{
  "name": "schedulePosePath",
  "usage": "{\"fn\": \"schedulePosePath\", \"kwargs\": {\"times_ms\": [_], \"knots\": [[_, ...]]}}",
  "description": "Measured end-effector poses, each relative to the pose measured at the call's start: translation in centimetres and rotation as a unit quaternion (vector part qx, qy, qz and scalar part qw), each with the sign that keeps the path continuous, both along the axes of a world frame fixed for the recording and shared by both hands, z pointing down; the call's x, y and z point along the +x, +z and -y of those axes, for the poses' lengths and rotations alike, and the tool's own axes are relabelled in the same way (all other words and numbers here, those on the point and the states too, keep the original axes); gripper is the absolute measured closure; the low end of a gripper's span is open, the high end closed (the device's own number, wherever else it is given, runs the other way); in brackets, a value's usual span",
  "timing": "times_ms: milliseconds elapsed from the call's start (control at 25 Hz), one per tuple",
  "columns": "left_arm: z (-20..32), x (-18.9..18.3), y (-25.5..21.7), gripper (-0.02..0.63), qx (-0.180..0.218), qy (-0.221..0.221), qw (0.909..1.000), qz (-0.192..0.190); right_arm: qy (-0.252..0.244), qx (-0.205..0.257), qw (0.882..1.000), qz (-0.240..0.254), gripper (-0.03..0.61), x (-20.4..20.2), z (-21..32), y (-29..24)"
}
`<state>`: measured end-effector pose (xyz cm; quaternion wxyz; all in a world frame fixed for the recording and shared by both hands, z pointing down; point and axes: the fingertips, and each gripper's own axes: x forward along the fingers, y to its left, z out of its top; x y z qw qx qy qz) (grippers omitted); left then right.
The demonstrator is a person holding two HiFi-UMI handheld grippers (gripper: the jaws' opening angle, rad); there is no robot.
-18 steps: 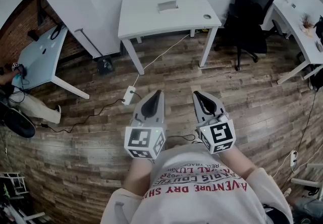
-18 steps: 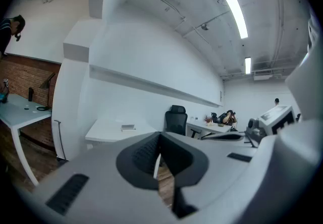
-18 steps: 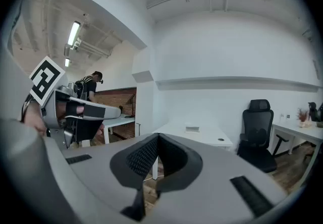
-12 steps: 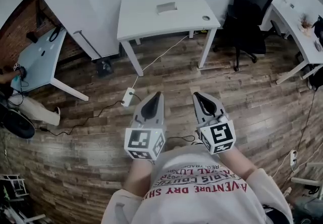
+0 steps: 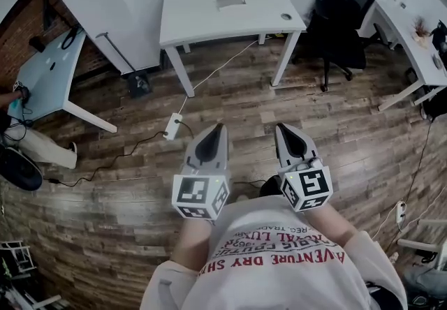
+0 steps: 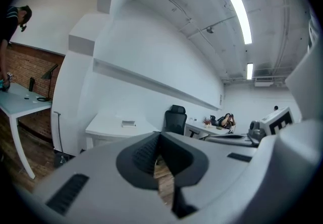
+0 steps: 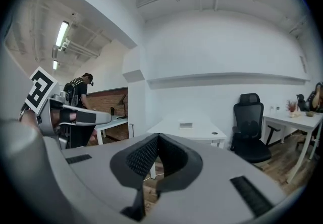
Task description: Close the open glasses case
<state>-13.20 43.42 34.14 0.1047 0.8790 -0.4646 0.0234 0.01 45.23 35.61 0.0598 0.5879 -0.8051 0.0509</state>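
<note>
Approach step only — left gripper (image 5: 218, 127) clenched on nothing, glasses case (image 5: 230, 1) seemingly that small grey thing on the far white table (image 5: 199, 21), right gripper (image 5: 281, 128) clenched empty too — next, stepping closer and parting the jaws.
</note>
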Motion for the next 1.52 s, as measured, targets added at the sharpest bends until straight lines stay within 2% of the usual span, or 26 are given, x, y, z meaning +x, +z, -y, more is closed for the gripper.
{"fn": "schedulePosePath", "kwargs": {"times_ms": [200,400,880,1120,1320,1520], "knots": [[1.4,0.1,0.8,0.615,-0.019,-0.002,0.9996,-0.019,0.007,-0.006,1.000,-0.001,0.566,0.9,1.7,0.3],[4.5,0.1,1.5,0.615,-0.028,-0.020,0.9992,-0.020,-0.005,-0.013,1.000,0.003,0.566,1.5,5.2,1.1],[16.9,4.8,1.4,0.615,-0.045,-0.089,0.9948,-0.017,-0.069,-0.025,0.997,0.022,0.566,6.6,19.7,0.7],[23.5,8.9,1.3,0.615,-0.029,-0.117,0.9918,0.042,-0.099,-0.028,0.994,0.030,0.566,10.2,27.5,0.3],[28.4,11.8,2.3,0.615,-0.051,-0.122,0.9912,0.008,-0.105,-0.042,0.993,0.036,0.566,13.4,32.6,0.9],[31.5,13.7,3.4,0.615,-0.074,-0.118,0.9903,0.000,-0.094,-0.056,0.993,0.052,0.566,16.0,35.9,1.6]]}}
